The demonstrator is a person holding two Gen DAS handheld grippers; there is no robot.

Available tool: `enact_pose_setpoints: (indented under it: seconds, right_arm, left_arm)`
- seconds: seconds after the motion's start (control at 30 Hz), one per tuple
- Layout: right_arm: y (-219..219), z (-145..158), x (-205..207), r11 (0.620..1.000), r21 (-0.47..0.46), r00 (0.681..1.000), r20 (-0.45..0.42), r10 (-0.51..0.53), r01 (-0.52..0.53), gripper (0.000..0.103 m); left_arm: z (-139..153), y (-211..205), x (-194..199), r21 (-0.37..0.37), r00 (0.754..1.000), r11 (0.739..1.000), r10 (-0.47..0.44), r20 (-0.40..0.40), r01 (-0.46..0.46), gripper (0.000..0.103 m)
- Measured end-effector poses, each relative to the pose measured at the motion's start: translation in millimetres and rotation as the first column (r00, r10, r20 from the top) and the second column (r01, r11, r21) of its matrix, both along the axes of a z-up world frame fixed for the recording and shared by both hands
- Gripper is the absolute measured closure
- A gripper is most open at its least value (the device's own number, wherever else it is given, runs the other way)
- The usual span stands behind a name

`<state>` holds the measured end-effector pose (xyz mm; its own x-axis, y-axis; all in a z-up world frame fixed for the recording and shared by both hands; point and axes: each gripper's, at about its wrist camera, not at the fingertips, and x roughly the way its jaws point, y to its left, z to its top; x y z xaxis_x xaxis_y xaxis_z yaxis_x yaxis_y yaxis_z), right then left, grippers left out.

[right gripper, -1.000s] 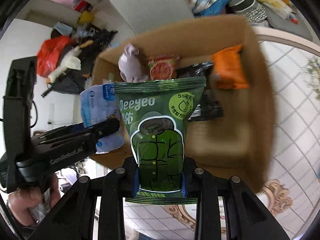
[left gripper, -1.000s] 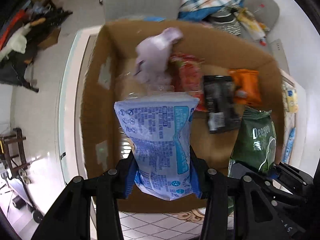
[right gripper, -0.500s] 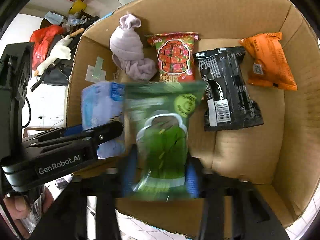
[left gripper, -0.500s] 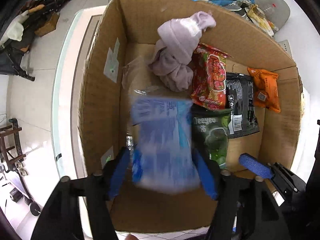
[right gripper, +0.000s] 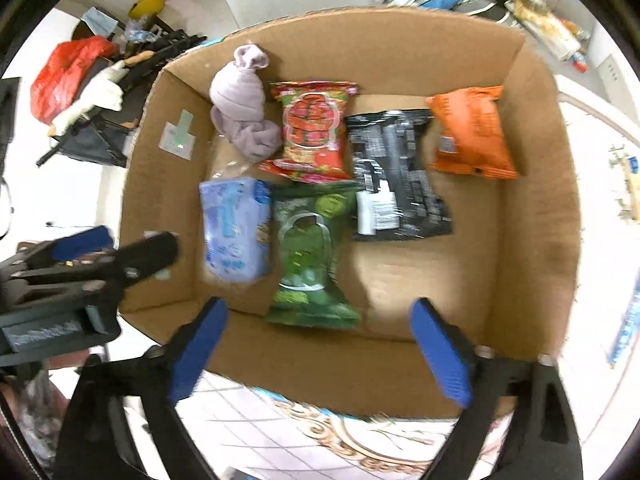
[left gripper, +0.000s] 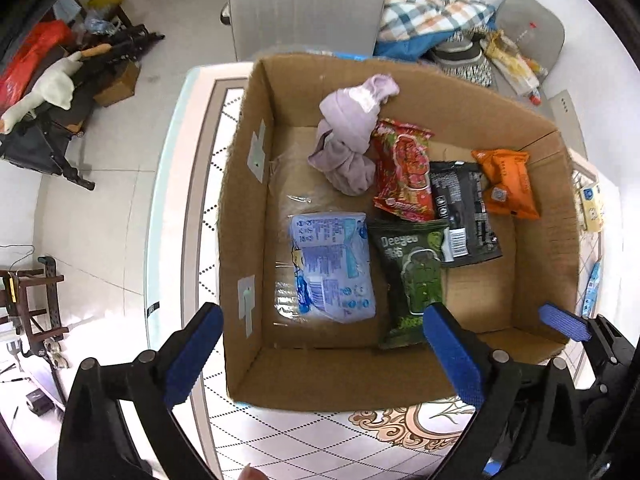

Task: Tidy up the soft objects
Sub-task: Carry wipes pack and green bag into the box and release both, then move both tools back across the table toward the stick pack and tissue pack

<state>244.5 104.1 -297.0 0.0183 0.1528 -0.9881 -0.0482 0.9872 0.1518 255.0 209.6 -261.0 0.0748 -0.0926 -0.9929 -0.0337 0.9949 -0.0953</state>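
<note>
- My left gripper (left gripper: 320, 354) is spread wide with nothing in it, hovering above the near wall of the cardboard box (left gripper: 332, 376).
- Blue tissue pack (left gripper: 332, 268) lies flat on the box floor just ahead of my left fingers; the green Deeyeo pouch (left gripper: 412, 276) lies beside it to the right, edges touching.
- Right gripper (right gripper: 318, 350) also gapes, empty, above the near wall, the pouch straight ahead.
- Further ahead: lilac knotted cloth (left gripper: 352, 132), red snack bag (left gripper: 404, 172), black packet (left gripper: 464, 212), orange packet (left gripper: 506, 182).
- I judge these light, squashy and slick-filmed; I'd pinch a sealed end seam, not the puffy middle, which could slip or burst.
- The cloth looks limp; I'd grab it at the knot.
</note>
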Motion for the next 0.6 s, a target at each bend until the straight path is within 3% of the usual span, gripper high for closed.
enact_pose_setpoints:
  seconds: [0.17, 0.33, 0.6]
  right_arm:
    - [-26, 23, -18, 0.997, -0.081, 0.999, 0.05, -0.005, 0.009, 0.0]
    - [-36, 54, -37, 0.995, -0.101, 0.995, 0.098, 0.003, 0.007, 0.0]
    - [-41, 97, -67, 0.999, -0.051, 0.984, 0.18, 0.012, -0.003, 0.0]
  left_arm:
    - [14, -11, -19, -0.003, 0.999, 1.0, 0.02, 0.049, -0.02, 0.001]
    - [33, -22, -39, 0.005, 0.993, 0.999, 0.035, 0.11, -0.036, 0.001]
    - [73, -36, -70, 0.021, 0.978, 0.998, 0.05, 0.201, -0.055, 0.001]
